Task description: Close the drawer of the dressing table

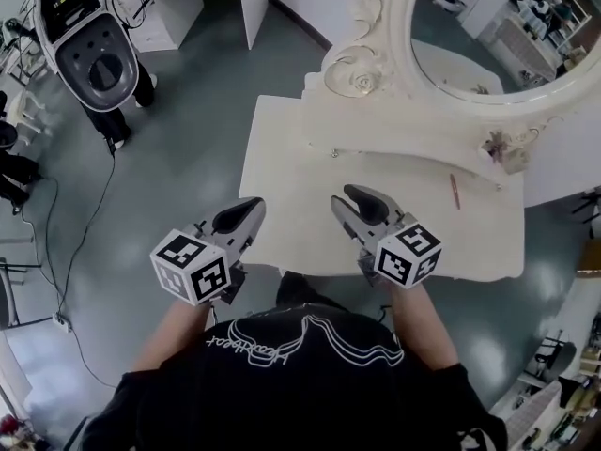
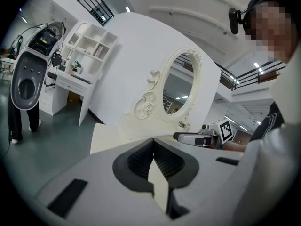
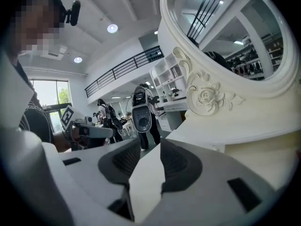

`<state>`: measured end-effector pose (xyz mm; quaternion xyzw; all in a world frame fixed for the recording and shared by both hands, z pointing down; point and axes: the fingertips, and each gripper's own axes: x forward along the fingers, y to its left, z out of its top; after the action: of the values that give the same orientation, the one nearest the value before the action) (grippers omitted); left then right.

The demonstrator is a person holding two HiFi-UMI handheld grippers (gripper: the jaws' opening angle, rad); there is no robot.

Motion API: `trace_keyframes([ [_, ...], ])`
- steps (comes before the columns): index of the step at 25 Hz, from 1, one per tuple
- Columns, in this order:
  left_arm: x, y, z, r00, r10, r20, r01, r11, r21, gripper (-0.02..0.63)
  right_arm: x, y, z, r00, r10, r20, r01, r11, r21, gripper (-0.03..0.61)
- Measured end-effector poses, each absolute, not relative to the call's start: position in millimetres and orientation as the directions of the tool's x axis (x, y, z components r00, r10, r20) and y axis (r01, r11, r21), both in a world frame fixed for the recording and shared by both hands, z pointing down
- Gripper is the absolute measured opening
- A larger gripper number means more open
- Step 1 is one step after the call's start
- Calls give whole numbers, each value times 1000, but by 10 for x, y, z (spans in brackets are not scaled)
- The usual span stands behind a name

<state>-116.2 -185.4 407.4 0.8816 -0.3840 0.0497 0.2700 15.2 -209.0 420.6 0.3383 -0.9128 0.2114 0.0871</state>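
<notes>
Closure seemingly complete: left tongs (image 1: 241,216) together, right tongs (image 1: 360,203) apart, both empty above bench (image 1: 291,181) front edge; no drawer seen protruding; next, confirming flush, else pushing in.

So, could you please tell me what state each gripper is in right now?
Left gripper: closed, tips together, holding nothing.
Right gripper: open, nothing between its jaws.

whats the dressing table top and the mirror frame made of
Dressing table top: probably painted wood or board, cream, smooth satin, no grain showing. Mirror frame: same cream, carved or moulded scrolls and a rose; wood or resin, cannot tell.
</notes>
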Motion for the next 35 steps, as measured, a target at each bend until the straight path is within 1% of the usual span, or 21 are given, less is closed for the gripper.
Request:
trace_keyframes([
  [4,-1092,-1651,3873,719,-644,263,-686,-594,421,3,170,-1843,3883,-764,-602,233,-645,705,-294,41],
  [6,-1064,-1557,3781,728,-640,245,-675,-608,418,3,156,-1747,3752,-769,-607,200,-638,712,-292,3],
  [13,-1016,-1260,3472,752,-633,181,-645,-651,400,3,10,-1348,3419,-814,-564,139,-579,772,-263,3],
  [18,-1027,-1103,3370,761,-630,156,-635,-671,384,3,-38,-1143,3336,-826,-554,103,-559,785,-265,3],
  [35,-1042,-732,3399,751,-643,152,-644,-662,382,3,-71,-749,3398,-828,-553,95,-557,791,-252,3],
])
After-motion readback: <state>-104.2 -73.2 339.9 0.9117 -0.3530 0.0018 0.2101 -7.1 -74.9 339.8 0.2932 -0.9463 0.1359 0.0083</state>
